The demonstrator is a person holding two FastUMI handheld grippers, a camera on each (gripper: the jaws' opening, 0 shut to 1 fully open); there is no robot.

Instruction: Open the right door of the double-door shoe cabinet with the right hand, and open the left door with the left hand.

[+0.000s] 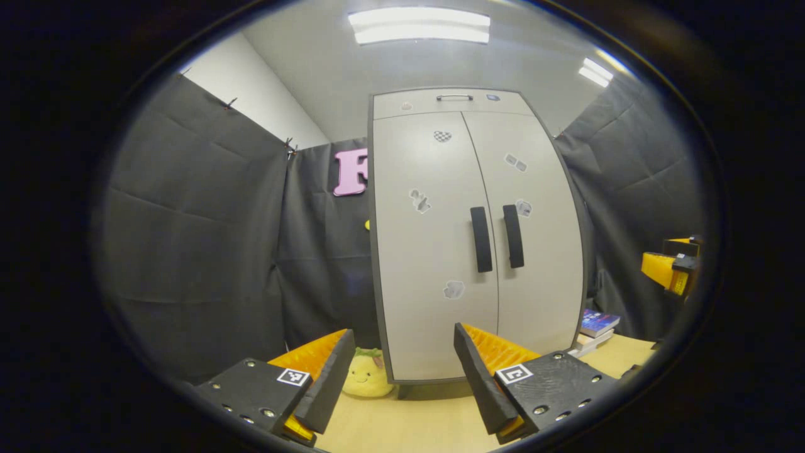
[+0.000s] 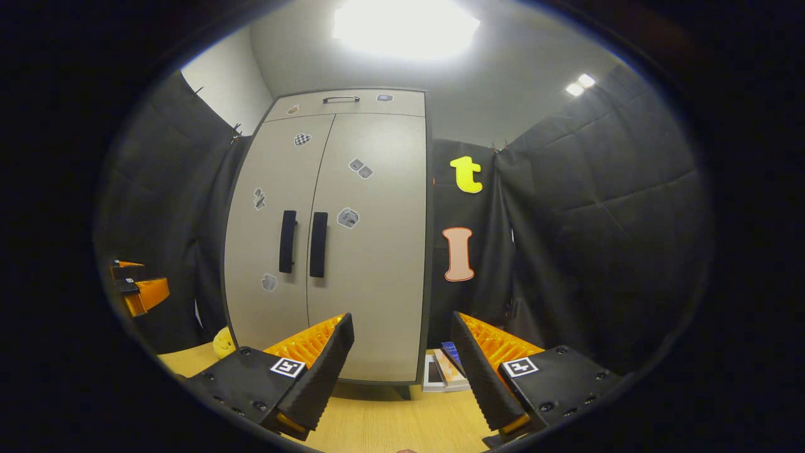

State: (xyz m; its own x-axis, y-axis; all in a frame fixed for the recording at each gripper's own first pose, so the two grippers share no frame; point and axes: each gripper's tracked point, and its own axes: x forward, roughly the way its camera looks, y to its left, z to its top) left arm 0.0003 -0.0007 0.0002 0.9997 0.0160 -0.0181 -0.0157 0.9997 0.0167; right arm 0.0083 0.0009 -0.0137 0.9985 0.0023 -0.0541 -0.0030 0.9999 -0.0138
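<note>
The shoe cabinet stands upright at the centre of the left gripper view and left of centre in the right gripper view, on the wooden floor. Both doors are closed and flush. The left handle and right handle are vertical bars set just beside the centre seam, so each door swings outward from the middle.

The left gripper sits at the bottom of its view, jaws spread wide with nothing between them, well apart from the cabinet. The right gripper is likewise released and empty. Judgement: the wide jaw setting prepares each gripper to straddle its handle; no door is started yet.

A yellow plush toy lies at the cabinet's lower left corner; books lie at its lower right.
</note>
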